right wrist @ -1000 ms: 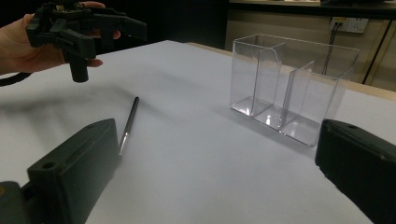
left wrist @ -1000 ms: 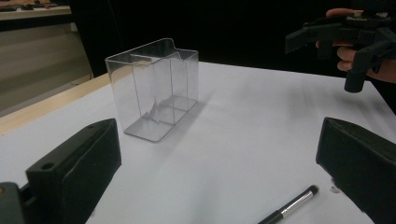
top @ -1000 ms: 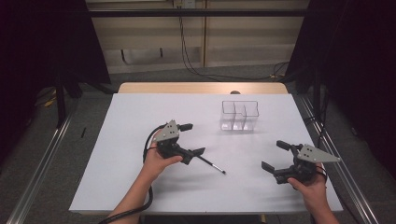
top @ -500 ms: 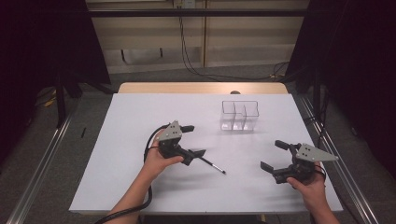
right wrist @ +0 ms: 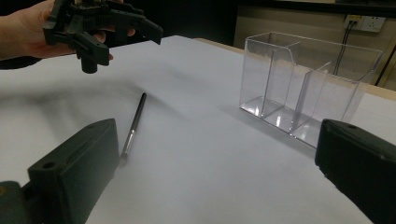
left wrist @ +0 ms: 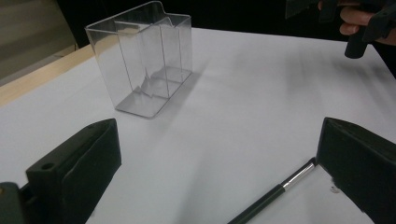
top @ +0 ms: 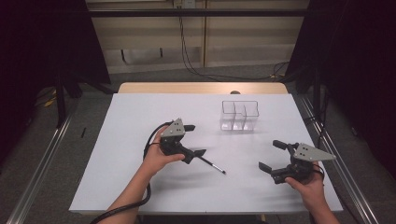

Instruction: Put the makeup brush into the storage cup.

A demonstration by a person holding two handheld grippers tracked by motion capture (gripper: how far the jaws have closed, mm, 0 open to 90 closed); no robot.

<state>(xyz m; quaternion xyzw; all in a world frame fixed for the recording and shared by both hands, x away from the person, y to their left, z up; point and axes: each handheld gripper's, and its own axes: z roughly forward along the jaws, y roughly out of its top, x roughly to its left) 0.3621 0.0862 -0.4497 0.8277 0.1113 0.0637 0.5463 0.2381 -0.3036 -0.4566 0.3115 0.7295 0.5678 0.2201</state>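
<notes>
The white worktop [top: 140,186] carries everything here, with a person's two forearms coming in over its near edge. The left forearm slants up and inward, its hand wrapped around the left tool [top: 195,140], which is held just above the sheet near the middle, jaws pointing toward the right side. Those jaws stand wide apart and released, gripping nothing. The right hand holds the right tool [top: 271,155] low over the near right part of the worktop, angled inward toward the centre; its jaws are likewise spread and empty, with a grey three-cornered plate on top.

Toward the far right stands a clear plastic organiser [top: 239,115], upright, split by thin walls into compartments that hold nothing. In the right gripper view its walls catch faint reflections and its base throws a soft shadow.

Smallest is the brush [top: 212,165], a slim black stick with a short silver ferrule at one end. It lies flat on the worktop between the two tools, its dark end just beside the lower jaw of the left tool; whether they touch cannot be told. In the left gripper view the ferrule [left wrist: 299,175] lies close against the right-hand jaw.
</notes>
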